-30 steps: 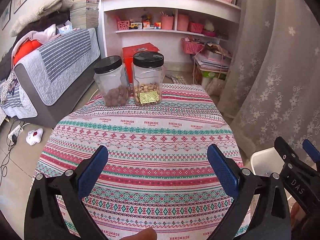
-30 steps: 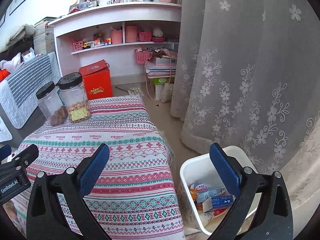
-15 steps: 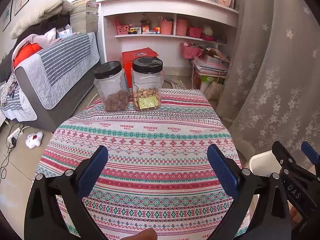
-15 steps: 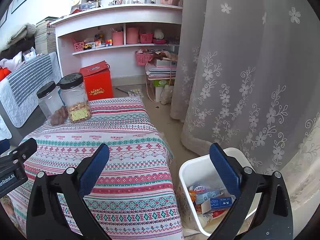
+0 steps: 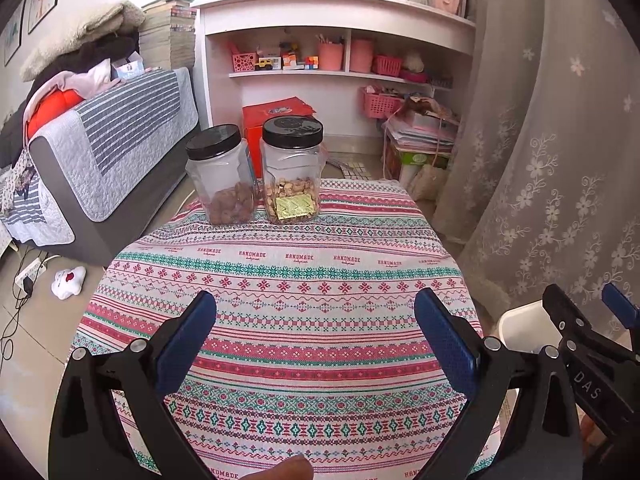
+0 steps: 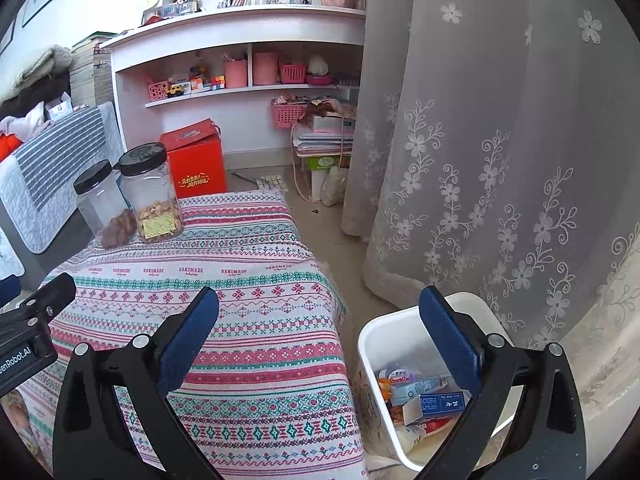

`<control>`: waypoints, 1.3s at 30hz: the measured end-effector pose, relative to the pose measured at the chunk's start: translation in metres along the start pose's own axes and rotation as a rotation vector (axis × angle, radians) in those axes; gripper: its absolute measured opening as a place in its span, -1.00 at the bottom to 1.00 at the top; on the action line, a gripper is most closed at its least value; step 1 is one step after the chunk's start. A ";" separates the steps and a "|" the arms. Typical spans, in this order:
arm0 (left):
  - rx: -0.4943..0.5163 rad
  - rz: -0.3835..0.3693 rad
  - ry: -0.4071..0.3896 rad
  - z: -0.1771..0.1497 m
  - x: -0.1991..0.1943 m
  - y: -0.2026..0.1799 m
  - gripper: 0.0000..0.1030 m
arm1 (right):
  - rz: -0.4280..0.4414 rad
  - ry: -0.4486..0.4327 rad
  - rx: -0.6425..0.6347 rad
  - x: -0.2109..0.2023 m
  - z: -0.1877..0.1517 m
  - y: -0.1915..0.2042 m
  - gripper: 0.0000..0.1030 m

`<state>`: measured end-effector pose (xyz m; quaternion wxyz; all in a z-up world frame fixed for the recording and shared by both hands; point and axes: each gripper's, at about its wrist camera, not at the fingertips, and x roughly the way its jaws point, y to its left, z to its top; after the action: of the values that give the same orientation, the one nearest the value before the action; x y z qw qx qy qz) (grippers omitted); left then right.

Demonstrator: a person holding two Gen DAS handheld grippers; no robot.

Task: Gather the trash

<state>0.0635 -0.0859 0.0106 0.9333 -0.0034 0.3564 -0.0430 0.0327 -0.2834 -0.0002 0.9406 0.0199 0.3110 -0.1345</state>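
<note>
Left wrist: tablecloth (image 5: 296, 280) reads "HANDMADE"; left tongs (image 5: 316, 332), right tongs (image 6: 320, 330) spread.

Two black-lidded jars (image 5: 256, 176) stand on one patterned tablecloth (image 5: 288, 312). One white bin (image 6: 404, 360) sits on the floor, holding several packets (image 6: 420, 392); exact count indeterminate. Two grippers are present.

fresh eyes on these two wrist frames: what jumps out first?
The striped patterned tablecloth fills both views, with two black-lidded clear jars standing side by side at its far edge, both partly full of snacks. To the table's right, on the floor by the lace curtain, a white bin holds wrappers and small boxes. The left gripper and right gripper are both open and empty.
</note>
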 end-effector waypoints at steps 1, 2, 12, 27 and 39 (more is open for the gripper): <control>0.000 -0.001 0.000 0.000 0.000 0.000 0.87 | -0.001 -0.001 0.000 0.000 0.000 0.000 0.87; 0.000 -0.001 0.001 0.000 0.000 0.000 0.87 | -0.001 -0.001 0.001 0.000 0.000 0.000 0.87; 0.001 -0.004 0.003 0.001 0.001 -0.002 0.87 | 0.000 -0.001 0.000 0.000 0.000 -0.001 0.87; -0.005 -0.004 0.013 0.001 0.003 -0.002 0.87 | -0.001 0.005 -0.004 0.000 -0.002 0.001 0.87; 0.005 -0.039 -0.017 -0.002 0.000 -0.001 0.63 | -0.001 0.013 0.000 0.003 -0.003 0.000 0.87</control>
<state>0.0626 -0.0873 0.0090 0.9353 -0.0082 0.3484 -0.0622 0.0333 -0.2839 -0.0038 0.9385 0.0207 0.3171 -0.1352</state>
